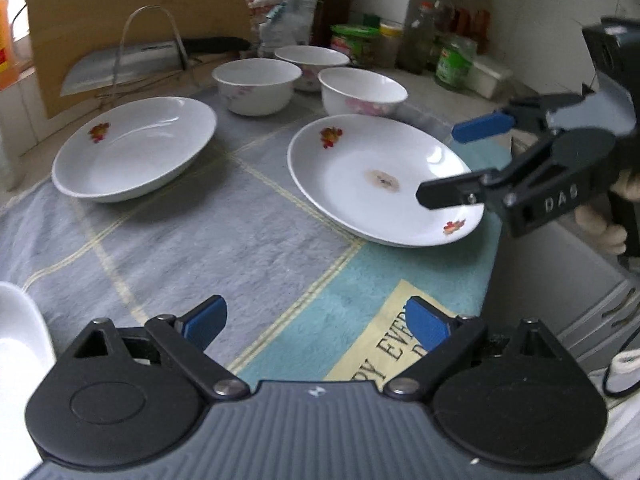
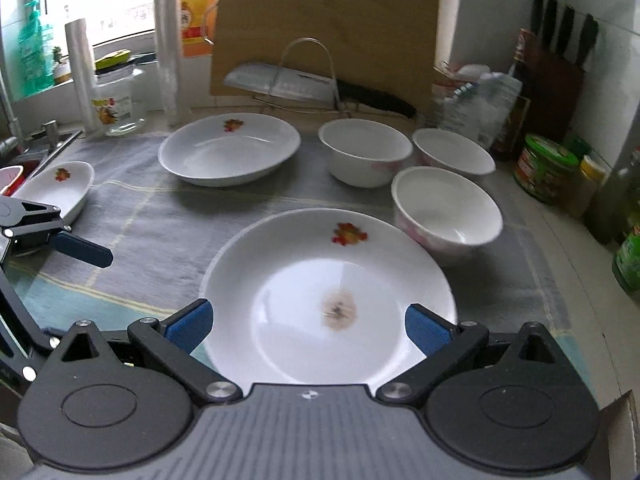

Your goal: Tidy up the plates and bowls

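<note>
Near the front edge of the counter (image 2: 568, 240), on a grey and teal checked cloth (image 1: 200, 232), lies the stained shallow plate (image 2: 332, 296), white glazed ware with small red flower prints and a brown mark at its centre. The right gripper (image 2: 308, 320) hangs just above this plate's near rim with its blue pads spread wide and nothing between them; the left gripper (image 1: 316, 320) stands likewise released over bare cloth at the front. A second, deeper plate (image 2: 230, 152) sits toward the back left of the cloth, three white bowls (image 2: 366, 152) cluster at the back right, and a small oval dish (image 2: 60, 188) rests at the left edge beside the sink. As glazed ceramic, each piece is judged stiff, moderately heavy, slippery and liable to chip; the sensible hold is across the raised rim, one pad inside and one outside, with the plate kept level while it is stacked.
</note>
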{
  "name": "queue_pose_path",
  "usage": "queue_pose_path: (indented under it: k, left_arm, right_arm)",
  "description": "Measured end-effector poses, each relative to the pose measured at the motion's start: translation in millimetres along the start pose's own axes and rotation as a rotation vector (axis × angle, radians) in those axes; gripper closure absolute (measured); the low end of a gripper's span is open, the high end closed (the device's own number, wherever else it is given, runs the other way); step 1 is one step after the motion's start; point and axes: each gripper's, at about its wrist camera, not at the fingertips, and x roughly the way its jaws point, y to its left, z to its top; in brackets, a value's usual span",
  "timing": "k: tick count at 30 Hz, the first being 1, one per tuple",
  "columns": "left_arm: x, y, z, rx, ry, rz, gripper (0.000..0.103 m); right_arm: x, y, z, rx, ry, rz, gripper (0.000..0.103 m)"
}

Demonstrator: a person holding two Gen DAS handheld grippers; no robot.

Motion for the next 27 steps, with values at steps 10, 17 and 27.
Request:
queue_pose_path:
  k: [10,17,27]
  left_arm:
    - [34,-24,9,0.109,0.022,0.022,0.007]
    - [55,-38,15,0.15,0.025,0.013,0.001]
    - [68,-40,22,0.202,-0.028,-0.038,0.0]
  right_arm:
    - [11,-39,-6,0.103,0.034,0.006,0.0]
    - [14,-60,-9,0.135,0.035,0.002,0.0]
    - [27,-77,-9,0.179,0.052,0.04,0.0]
